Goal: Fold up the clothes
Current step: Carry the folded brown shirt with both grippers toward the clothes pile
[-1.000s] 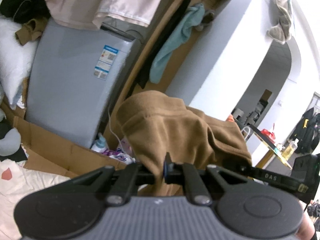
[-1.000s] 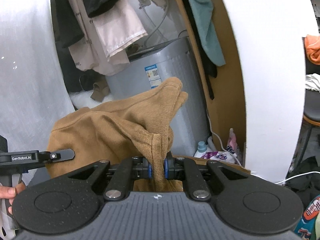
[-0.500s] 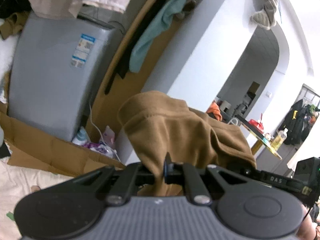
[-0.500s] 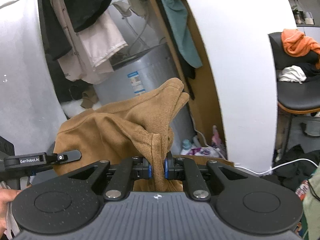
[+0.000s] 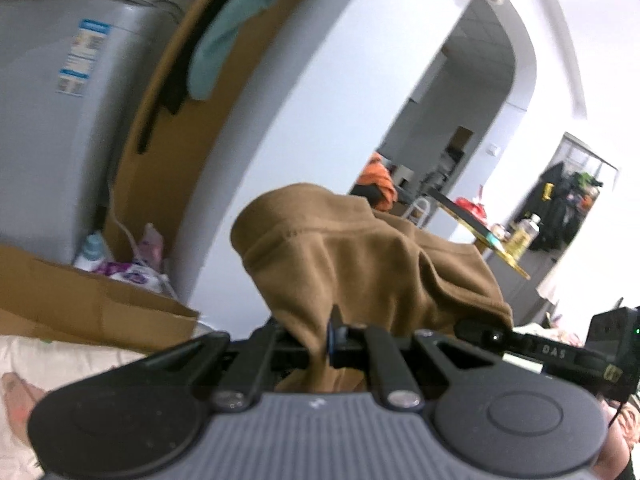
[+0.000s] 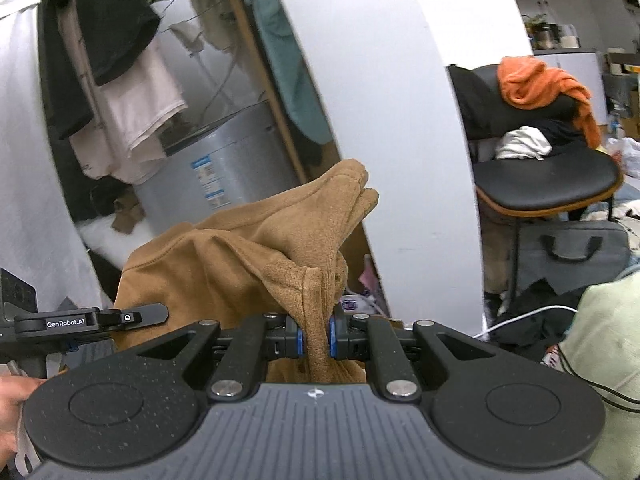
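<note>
A brown fleece garment hangs in the air between both grippers. My left gripper is shut on a bunched edge of it, and the cloth rises in a hump over the jaws. In the right wrist view the same brown garment is pinched by my right gripper, shut with the fabric squeezed between its blue pads. The right gripper's arm shows at the right of the left wrist view. The left gripper shows at the left of the right wrist view, held by a hand.
A grey washing machine stands behind, with clothes hung above it. A white curved wall rises ahead. A cardboard box and bedding lie low left. A black chair with orange cloth stands right.
Both grippers have swung sideways with the brown garment still held. The washing machine has slid left in both views, and the doorway and chair have come into sight on the right.
</note>
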A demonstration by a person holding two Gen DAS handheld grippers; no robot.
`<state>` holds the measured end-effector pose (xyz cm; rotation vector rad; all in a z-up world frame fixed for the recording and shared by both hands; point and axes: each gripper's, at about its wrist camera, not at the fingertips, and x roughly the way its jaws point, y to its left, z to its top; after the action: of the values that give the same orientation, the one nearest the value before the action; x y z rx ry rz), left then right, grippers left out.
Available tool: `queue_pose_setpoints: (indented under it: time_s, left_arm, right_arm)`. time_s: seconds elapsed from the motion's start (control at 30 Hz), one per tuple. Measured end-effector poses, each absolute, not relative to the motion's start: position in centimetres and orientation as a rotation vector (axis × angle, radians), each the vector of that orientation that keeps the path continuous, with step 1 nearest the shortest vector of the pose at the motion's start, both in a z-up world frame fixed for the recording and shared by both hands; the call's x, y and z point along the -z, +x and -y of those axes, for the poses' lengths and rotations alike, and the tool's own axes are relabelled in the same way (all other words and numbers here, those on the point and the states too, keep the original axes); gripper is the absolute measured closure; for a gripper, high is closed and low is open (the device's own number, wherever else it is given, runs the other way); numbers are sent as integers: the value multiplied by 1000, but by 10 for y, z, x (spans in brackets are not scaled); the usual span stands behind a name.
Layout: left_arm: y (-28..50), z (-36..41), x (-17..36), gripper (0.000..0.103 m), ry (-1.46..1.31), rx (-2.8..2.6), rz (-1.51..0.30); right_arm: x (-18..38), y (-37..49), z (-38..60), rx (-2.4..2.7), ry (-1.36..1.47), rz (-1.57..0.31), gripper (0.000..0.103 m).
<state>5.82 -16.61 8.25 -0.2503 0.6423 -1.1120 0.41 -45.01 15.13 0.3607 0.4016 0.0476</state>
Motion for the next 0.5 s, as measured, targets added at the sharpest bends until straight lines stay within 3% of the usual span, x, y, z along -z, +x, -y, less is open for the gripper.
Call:
queue_pose_setpoints:
  time_s: [0.5]
  left_arm:
    - [70, 223, -30, 96, -231, 1286, -732]
  right_arm:
    - [-111, -14, 502, 70, 344, -423, 92]
